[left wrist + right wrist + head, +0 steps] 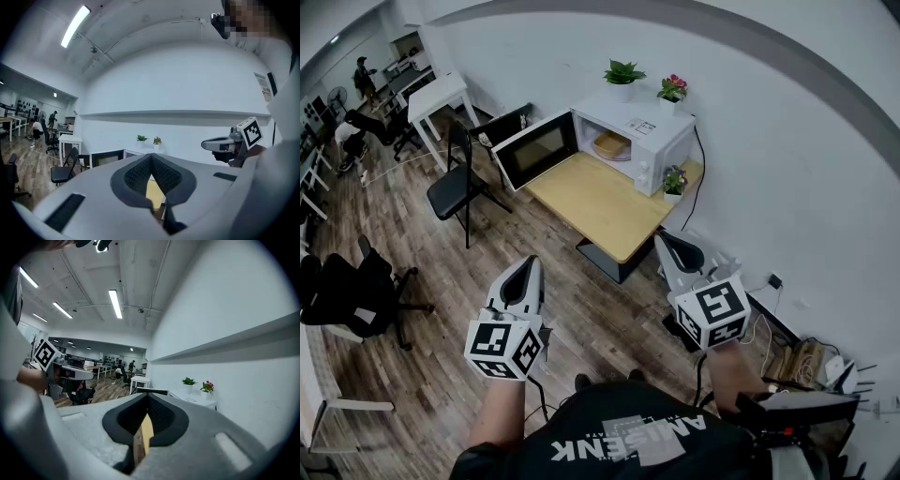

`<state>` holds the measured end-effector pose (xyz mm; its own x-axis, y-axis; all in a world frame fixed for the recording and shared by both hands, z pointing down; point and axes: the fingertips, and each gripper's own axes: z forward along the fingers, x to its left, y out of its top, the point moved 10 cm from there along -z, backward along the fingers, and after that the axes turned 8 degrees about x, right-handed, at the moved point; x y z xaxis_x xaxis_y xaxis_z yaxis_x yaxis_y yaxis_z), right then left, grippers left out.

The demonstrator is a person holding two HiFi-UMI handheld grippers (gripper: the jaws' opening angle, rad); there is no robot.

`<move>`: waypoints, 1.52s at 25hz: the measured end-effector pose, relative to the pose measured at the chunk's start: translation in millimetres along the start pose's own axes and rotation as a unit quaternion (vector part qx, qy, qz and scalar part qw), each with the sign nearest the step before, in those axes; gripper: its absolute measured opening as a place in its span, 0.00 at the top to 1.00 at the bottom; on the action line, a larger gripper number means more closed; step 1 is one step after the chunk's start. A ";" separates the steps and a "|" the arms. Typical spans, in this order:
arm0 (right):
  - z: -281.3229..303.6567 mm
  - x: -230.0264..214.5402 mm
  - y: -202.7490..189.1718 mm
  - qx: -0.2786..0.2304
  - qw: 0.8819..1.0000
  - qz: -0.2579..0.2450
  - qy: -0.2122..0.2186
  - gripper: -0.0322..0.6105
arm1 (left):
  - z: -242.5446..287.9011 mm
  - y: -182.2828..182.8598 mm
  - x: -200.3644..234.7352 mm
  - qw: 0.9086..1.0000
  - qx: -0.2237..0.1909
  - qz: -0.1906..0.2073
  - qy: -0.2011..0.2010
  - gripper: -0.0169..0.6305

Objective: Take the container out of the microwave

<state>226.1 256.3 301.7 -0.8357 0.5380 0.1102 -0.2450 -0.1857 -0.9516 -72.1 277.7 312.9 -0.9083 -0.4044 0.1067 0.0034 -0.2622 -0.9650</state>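
We stand well back from light wooden bench [600, 202]; approach step in hand. Left gripper [528, 269] and right gripper [668, 247]: jaws together, empty. Shallow tan round container [611, 145] sits inside white microwave [649, 141], door open, at 12 o'clock. Next, we judge: step closer, part jaws, reach inside.

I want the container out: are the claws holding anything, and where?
Nothing. The left claw and right claw are shut and empty; the container sits inside the open microwave.
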 end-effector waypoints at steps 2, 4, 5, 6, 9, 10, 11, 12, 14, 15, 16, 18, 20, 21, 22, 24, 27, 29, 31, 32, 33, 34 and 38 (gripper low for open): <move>1.4 0.6 0.6 0.000 1.000 0.000 0.000 0.94 | -0.7 -1.5 0.2 1.000 -0.002 -0.001 0.002 0.97; 3.0 1.2 0.9 0.000 1.000 0.000 -0.001 0.94 | -1.2 -1.4 1.4 1.000 -0.002 0.001 0.003 0.97; 3.8 1.6 1.0 0.001 1.000 0.000 -0.002 0.94 | -1.3 -0.9 2.2 1.000 -0.002 0.002 0.002 0.97; 4.6 1.9 1.2 0.003 1.000 -0.001 -0.005 0.94 | -1.4 -0.4 3.2 1.000 -0.002 0.003 0.002 0.97; 5.8 2.9 1.5 0.007 1.000 0.002 -0.021 0.94 | -3.5 0.3 7.0 1.000 -0.002 0.007 0.004 0.97; 5.8 2.9 1.5 0.004 1.000 0.008 -0.024 0.94 | -4.8 0.6 8.6 1.000 -0.002 0.007 0.005 0.97; 5.8 3.1 1.6 0.000 1.000 0.014 -0.024 0.94 | -6.3 0.8 10.4 1.000 -0.003 0.007 0.005 0.97; 5.9 3.6 1.6 -0.004 1.000 0.019 -0.021 0.94 | -7.8 0.8 12.1 1.000 -0.003 0.007 0.007 0.97; 6.7 5.9 1.9 -0.008 1.000 0.021 -0.016 0.94 | -9.7 -0.1 15.6 1.000 -0.002 0.008 0.009 0.97; 7.1 7.5 1.9 -0.009 1.000 0.019 -0.016 0.94 | -10.2 -0.9 17.2 1.000 0.001 0.010 0.009 0.97; 7.7 9.4 2.0 -0.008 1.000 0.016 -0.017 0.94 | -10.5 -1.9 18.7 1.000 0.004 0.012 0.009 0.97; 9.5 13.9 2.5 -0.006 1.000 0.014 -0.014 0.94 | -11.7 -3.6 21.9 1.000 0.008 0.016 0.008 0.97; 11.4 18.9 3.4 -0.004 1.000 0.012 -0.013 0.94 | -13.1 -4.4 25.1 1.000 0.008 0.020 0.007 0.97; 12.1 21.5 4.0 -0.003 1.000 0.010 -0.013 0.94 | -13.8 -4.5 26.8 1.000 0.008 0.021 0.006 0.97; 12.9 24.2 4.8 -0.002 1.000 0.008 -0.014 0.94 | -14.6 -4.5 28.7 1.000 0.008 0.023 0.004 0.97; 14.7 30.0 6.9 0.000 1.000 0.004 -0.016 0.94 | -16.8 -4.1 33.2 1.000 0.007 0.024 0.000 0.97; 19.1 38.1 10.9 0.001 1.000 0.001 -0.019 0.94 | -19.6 -3.2 41.5 1.000 0.005 0.023 -0.006 0.97; 22.2 42.6 13.4 0.001 1.000 0.002 -0.023 0.94 | -19.9 -3.4 47.0 1.000 0.006 0.027 -0.009 0.97; 24.8 48.8 15.7 0.001 1.000 0.001 -0.027 0.94 | -21.1 -4.1 54.0 0.999 0.004 0.030 -0.013 0.97; 26.0 52.9 16.8 0.001 1.000 0.001 -0.030 0.94 | -22.3 -4.6 58.5 0.999 0.003 0.029 -0.015 0.97; 27.1 57.4 17.8 0.001 0.999 0.000 -0.032 0.94 | -23.7 -5.0 63.4 0.999 0.002 0.028 -0.017 0.97; 28.2 62.1 18.8 0.002 0.999 -0.001 -0.035 0.94 | -25.0 -5.4 68.3 0.999 0.001 0.028 -0.020 0.97; 30.4 78.6 17.9 0.005 0.999 -0.002 -0.046 0.94 | -29.2 -10.4 80.7 0.999 -0.002 0.038 -0.037 0.97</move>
<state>141.1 270.3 302.1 -0.8767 0.4602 0.1398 -0.2524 -0.1928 -0.9482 -157.6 273.4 324.6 -0.8725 -0.4860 0.0497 0.0694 -0.2240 -0.9721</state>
